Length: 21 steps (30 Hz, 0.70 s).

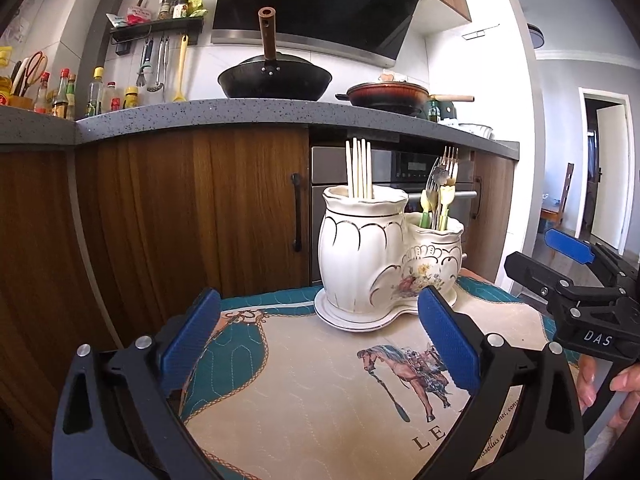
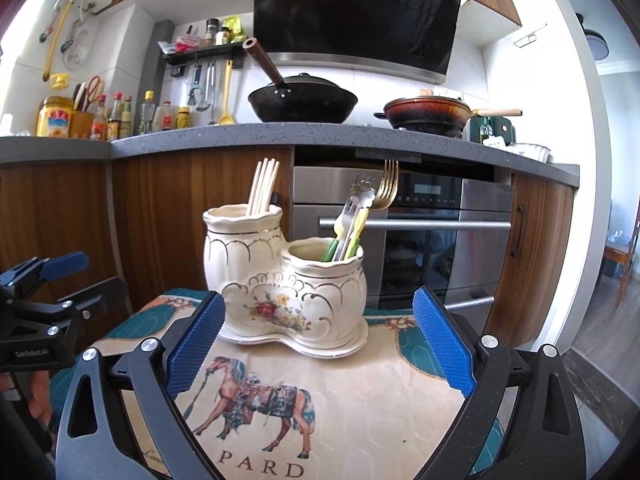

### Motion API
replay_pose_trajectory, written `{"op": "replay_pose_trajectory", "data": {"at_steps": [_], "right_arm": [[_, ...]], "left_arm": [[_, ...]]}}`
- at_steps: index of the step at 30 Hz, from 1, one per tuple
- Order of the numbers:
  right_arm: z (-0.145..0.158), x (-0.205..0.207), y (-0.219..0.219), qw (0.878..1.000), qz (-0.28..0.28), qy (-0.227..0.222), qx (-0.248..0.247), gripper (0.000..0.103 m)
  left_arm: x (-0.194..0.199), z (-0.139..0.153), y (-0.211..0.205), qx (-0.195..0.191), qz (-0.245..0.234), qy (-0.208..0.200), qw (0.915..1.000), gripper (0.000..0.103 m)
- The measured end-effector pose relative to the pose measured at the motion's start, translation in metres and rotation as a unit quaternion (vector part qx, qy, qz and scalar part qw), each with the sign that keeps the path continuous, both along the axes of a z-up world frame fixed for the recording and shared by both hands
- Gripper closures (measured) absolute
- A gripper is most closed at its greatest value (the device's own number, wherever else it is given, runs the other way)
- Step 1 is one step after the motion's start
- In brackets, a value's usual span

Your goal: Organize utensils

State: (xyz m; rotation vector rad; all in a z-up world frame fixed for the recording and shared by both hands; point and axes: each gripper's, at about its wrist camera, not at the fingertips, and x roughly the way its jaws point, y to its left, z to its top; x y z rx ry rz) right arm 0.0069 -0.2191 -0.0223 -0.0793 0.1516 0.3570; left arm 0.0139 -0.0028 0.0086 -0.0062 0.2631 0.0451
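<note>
The left gripper was spread wide, its blue pads empty. The right gripper was likewise wide apart and held nothing. Both hovered level, side by side, over the table's near edge.

You cannot see the lower ends of the chopsticks; they sit down inside the tall pot of the ceramic holder. The fork and spoon handles hide in the short pot too. The picture's bottom edge cuts off the words on the horse cloth. The right gripper runs off the side in the left view, so only part shows. The bottle labels on the counter are too small to read.
</note>
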Motion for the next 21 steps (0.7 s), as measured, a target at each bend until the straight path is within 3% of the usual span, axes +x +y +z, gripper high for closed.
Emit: {"op": "replay_pose_trajectory", "data": {"at_steps": [21], "right_arm": [[0.0, -0.0035, 0.0008, 1.0, -0.002, -0.003, 0.001, 0.006]], "left_arm": [[-0.009, -0.0002, -0.0038, 0.005, -0.006, -0.01, 0.9999, 0.006]]}}
